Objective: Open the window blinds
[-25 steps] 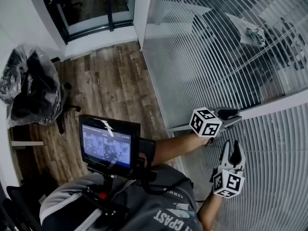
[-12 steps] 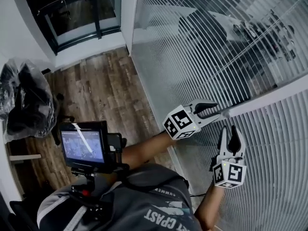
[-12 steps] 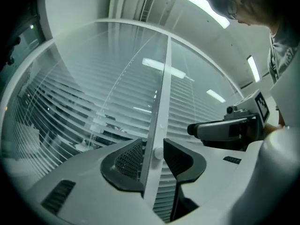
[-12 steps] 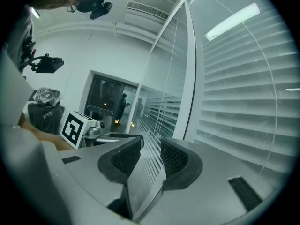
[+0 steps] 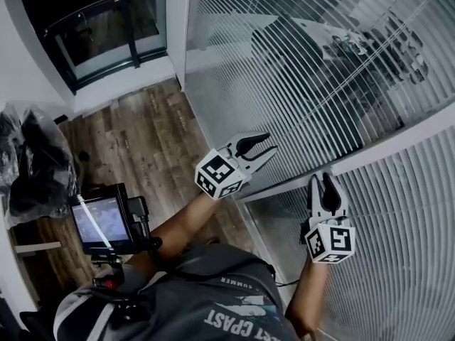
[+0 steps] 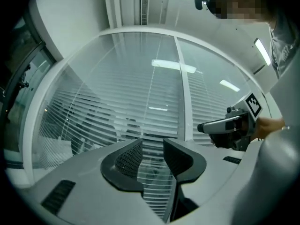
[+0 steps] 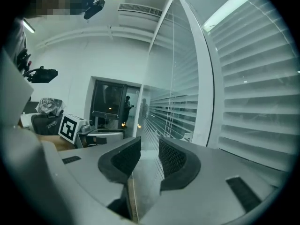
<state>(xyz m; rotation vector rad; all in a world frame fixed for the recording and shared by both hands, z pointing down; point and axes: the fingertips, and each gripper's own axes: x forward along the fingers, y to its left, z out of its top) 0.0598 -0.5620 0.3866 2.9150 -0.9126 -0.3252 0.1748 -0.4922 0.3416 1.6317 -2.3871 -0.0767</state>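
White slatted window blinds (image 5: 320, 69) fill the glass wall on the right of the head view, and a white frame bar (image 5: 384, 146) splits them into two panels. Thin cords run slantwise across the upper panel. My left gripper (image 5: 269, 143) hangs in the air left of the bar, open, with only slats showing between its pads (image 6: 152, 153). My right gripper (image 5: 320, 180) points at the bar's near end, its jaws a little apart with nothing seen between them (image 7: 149, 156). Each gripper shows in the other's view: the right gripper (image 6: 225, 125), the left gripper (image 7: 91, 134).
A wooden floor (image 5: 142, 133) runs along the foot of the glass wall. Black bags (image 5: 32, 155) are piled at the left. A small screen (image 5: 99, 222) hangs on the person's chest rig. A dark glazed door (image 5: 92, 20) closes the far end.
My left gripper has come away from the frame bar, swinging left and rolling over. My right gripper has crept up toward the bar. Both sets of jaws look unchanged.
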